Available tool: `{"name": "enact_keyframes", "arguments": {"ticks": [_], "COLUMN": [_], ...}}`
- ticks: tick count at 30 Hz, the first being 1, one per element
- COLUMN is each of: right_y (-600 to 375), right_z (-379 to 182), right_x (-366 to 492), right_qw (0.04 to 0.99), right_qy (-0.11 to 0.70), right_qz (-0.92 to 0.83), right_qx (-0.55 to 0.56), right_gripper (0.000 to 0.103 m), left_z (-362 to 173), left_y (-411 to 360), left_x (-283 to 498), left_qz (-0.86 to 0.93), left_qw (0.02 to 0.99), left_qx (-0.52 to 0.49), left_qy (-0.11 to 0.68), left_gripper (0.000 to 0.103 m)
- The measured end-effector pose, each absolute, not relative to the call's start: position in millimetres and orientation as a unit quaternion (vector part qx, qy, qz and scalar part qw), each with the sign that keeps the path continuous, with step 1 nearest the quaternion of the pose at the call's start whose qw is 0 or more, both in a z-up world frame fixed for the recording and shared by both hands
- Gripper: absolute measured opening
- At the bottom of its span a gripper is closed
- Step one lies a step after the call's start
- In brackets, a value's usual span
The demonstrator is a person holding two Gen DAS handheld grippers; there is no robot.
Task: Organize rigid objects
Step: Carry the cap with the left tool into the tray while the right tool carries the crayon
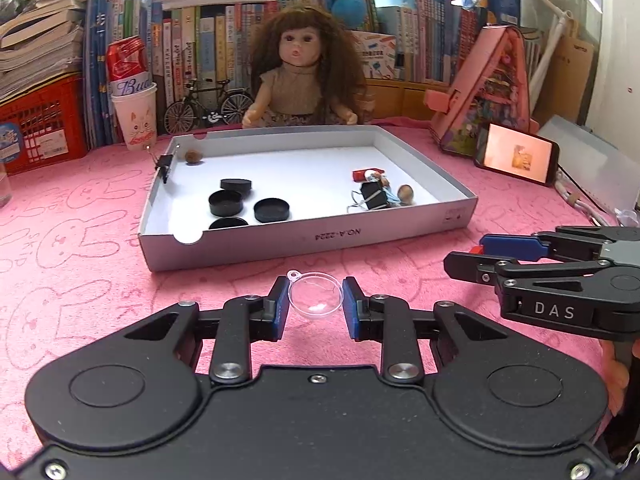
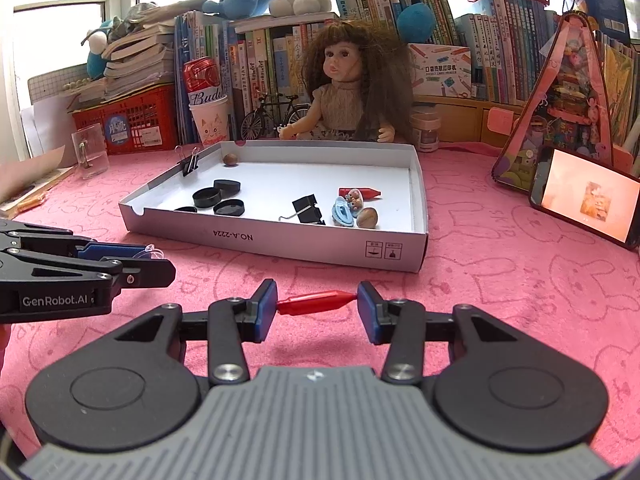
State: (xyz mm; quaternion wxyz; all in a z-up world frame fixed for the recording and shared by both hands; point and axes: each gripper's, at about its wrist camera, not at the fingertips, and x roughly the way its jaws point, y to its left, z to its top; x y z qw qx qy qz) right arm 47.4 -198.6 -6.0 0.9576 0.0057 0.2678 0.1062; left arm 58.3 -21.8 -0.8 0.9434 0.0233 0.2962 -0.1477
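Note:
My left gripper (image 1: 316,304) is shut on a clear plastic half-dome (image 1: 316,295), held just above the pink cloth in front of the white box lid (image 1: 304,236). My right gripper (image 2: 317,306) is shut lengthwise on a red crayon-shaped piece (image 2: 316,302), also near the lid's front wall (image 2: 280,242). Inside the lid lie several black round caps (image 1: 226,202), a black binder clip (image 1: 375,197), a nut (image 1: 405,193) and another red piece (image 2: 360,193). The right gripper shows at the right edge (image 1: 480,260) of the left wrist view.
A second binder clip (image 1: 165,164) is clipped on the lid's left wall. Behind the lid sit a doll (image 1: 298,76), a paper cup with a can (image 1: 134,120), a toy bicycle (image 1: 208,108) and shelves of books. A phone (image 1: 516,158) leans at the right.

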Motion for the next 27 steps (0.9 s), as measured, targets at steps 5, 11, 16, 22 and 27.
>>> {"name": "enact_keyframes", "arguments": {"ticks": [5,11,16,22,27], "right_y": [-197.9,-198.6,-198.2,-197.8,-197.7], "right_z": [-2.7,-0.7,-0.1,1.5,2.6], "right_x": [49.8,51.7,52.9,55.3,57.4], "right_qw": [0.959,0.96,0.96,0.961,0.961], "right_qy": [0.265,0.262,0.262,0.26,0.26], "right_qz": [0.1,0.096,0.092,0.088,0.086], "right_qx": [0.012,0.021,0.026,0.031,0.038], "right_gripper": [0.049,0.049,0.049,0.049,0.05], "left_z": [1.0,4.1,5.1,6.1,6.6], "left_y": [-18.2,-16.6,-14.1,-12.6,-11.1], "left_x": [61.7,62.3,63.9,65.1,66.5], "left_qz": [-0.142,-0.138,-0.132,-0.127,-0.122], "left_qw": [0.944,0.945,0.946,0.947,0.948], "left_qx": [0.013,0.009,0.0,-0.002,-0.005], "left_qy": [0.299,0.295,0.297,0.295,0.295], "left_gripper": [0.026,0.026,0.026,0.026,0.026]}}
